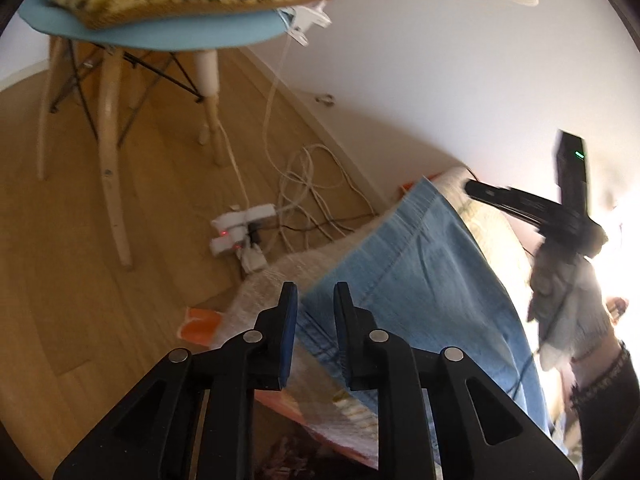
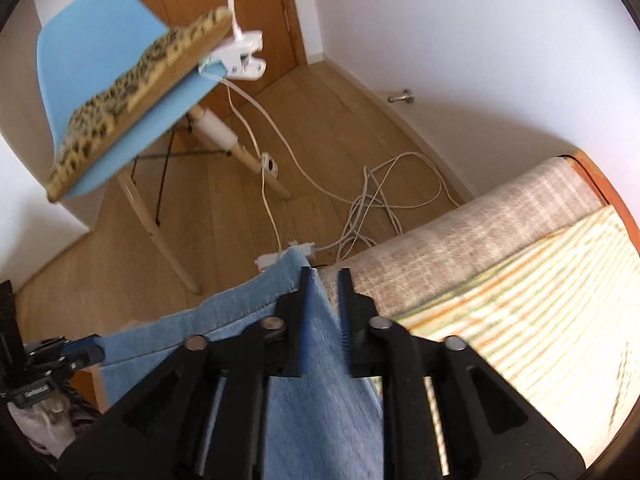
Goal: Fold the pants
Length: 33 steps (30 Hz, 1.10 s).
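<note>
Pants (image 1: 420, 272): pale blue denim, laid on a striped blanket (image 2: 500, 320) close by its edge, floor (image 1: 80, 280) beyond. Long axis running from the left gripper (image 1: 316, 286) across to the right gripper (image 2: 325, 272), one stitched hem or edge stretched between the two.

Left gripper: fingers spread a little, pointing steeply down, a seamed stretch of denim just below and ahead of the tips, showing through the gap. No pinch visible; pads apart from the cloth as far as the blur allows.

Right gripper: also tilted down, fingers spread a little, a peaked corner of denim standing up between them and reaching past the tips. Cloth against the inner side of one finger, a sliver of gap at the other; probably lying loose rather than clamped.

Neither hand clearly nearer: each right at its own end of the cloth. Fabric mostly flat, smooth, soft, with a raised ridge near the right gripper. Next grab likely down and inward at these same corners, judging by the layout.
</note>
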Tool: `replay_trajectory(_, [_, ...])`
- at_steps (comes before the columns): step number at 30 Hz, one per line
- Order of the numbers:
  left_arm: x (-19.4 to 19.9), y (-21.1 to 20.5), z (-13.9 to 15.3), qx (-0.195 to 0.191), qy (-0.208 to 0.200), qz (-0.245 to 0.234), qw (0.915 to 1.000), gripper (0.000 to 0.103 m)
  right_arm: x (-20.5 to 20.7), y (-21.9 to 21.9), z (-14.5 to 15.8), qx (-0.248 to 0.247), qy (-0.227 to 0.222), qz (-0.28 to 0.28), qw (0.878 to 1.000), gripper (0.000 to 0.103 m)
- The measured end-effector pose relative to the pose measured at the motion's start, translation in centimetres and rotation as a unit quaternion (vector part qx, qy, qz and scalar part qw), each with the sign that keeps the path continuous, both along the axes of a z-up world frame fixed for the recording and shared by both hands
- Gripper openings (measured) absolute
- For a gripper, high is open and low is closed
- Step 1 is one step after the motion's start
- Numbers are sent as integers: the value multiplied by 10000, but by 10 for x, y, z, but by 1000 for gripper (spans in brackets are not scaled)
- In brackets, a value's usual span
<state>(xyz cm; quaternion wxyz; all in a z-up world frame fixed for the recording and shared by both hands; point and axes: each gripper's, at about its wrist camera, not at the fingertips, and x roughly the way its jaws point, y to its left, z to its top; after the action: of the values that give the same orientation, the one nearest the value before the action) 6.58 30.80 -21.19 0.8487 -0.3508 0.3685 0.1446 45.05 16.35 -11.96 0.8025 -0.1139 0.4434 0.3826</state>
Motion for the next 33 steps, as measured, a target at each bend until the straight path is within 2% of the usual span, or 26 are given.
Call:
replay_trajectory(1, [0,-1,2,57,16,-13,10000,17,-4,-6,5,42,-22,-41,10000,40])
replay_trajectory(4, [4,-13,10,327,55,-250,9991,25,-18,-21,22,88,-157,-115,9998,46])
replay_trajectory(6, [6,-23,19,539,-22,-394,9978,25,-30,-36,34,112,-262,-193,9994,52])
replay_trajectory(7, [7,-27,24,575,-92,-484,9971,25,-36,-45,39,170,-306,-277,9990,60])
replay_trajectory(10, [12,-36,41,455,-294,-710,9960,27,-57,-82,56,462,-325,-533,9970,73])
replay_trajectory(12, [16,-45,55,417,-430,-890,9942,32,-75,-108,65,561,-361,-737,9950,75])
replay_trajectory(15, [24,-71,81,597,-718,-1357,9863,44,-101,-143,75,686,-459,-1034,9912,76])
replay_trajectory(17, [30,-89,92,625,-819,-1637,9811,45,-118,-170,79,780,-500,-1261,9877,79])
replay_trajectory(23, [48,-143,111,395,-965,-2390,9654,46,-164,-256,85,882,-520,-1998,9745,80])
replay_trajectory(25, [55,-162,114,246,-989,-2608,9600,53,-179,-281,86,832,-554,-2247,9693,80])
replay_trajectory(26, [60,-173,116,164,-994,-2710,9573,54,-189,-296,86,823,-582,-2400,9655,80])
replay_trajectory(29, [75,-206,117,-16,-984,-3134,9445,54,-222,-337,87,767,-714,-2866,9523,80])
replay_trajectory(33, [95,-258,119,-280,-934,-3721,9231,54,-268,-389,81,527,-783,-3502,9319,80])
